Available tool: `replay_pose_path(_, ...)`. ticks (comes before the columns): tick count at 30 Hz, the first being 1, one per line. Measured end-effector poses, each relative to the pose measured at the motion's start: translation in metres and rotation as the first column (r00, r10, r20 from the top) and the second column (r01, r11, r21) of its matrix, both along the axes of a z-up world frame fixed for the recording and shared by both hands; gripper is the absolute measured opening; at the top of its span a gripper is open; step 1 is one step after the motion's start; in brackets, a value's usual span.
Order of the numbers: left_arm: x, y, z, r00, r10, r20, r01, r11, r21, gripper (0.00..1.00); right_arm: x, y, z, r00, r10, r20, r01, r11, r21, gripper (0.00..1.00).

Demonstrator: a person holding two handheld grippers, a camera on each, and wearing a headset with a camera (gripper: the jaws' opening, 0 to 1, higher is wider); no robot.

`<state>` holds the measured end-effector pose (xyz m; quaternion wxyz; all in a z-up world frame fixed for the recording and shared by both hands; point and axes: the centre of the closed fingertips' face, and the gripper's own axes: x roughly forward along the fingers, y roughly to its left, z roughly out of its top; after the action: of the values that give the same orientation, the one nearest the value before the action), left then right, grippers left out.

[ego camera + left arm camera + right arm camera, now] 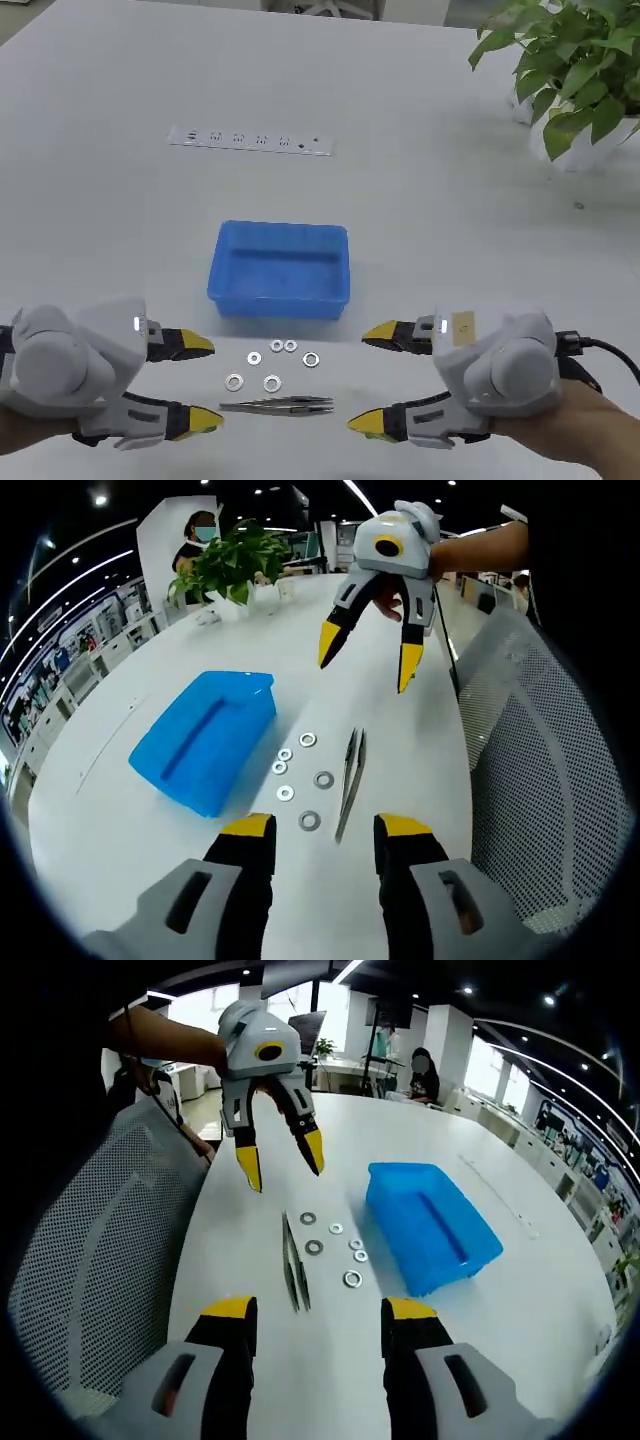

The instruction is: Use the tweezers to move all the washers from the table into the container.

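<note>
White office table (420,200) carries six washers (272,383) near the blue container (280,262), with the tweezers (277,405) lying flat just beside them. I think the thin tweezers may slip or turn when pinched, and a jaw may scatter the washers. The left gripper (214,382) and right gripper (358,380) stand wide apart on either side of the tweezers, holding nothing.

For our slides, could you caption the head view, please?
Open left gripper and right gripper flank tweezers and washers beside blue container.

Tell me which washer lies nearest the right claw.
The washer at the cluster's right end, set slightly apart from the rest; the other five lie farther from the right claw.
</note>
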<state>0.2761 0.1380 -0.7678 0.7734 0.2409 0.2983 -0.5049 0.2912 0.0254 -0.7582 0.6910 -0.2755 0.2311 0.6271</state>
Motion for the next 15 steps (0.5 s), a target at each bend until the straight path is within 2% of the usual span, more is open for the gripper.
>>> replay_pose_path(15,-0.003,-0.006,-0.019,0.998,-0.053,-0.025,0.054,0.997,0.059,0.28,-0.013,0.024,-0.020,0.992,0.126,-0.006,-0.127,0.991,-0.050,0.33)
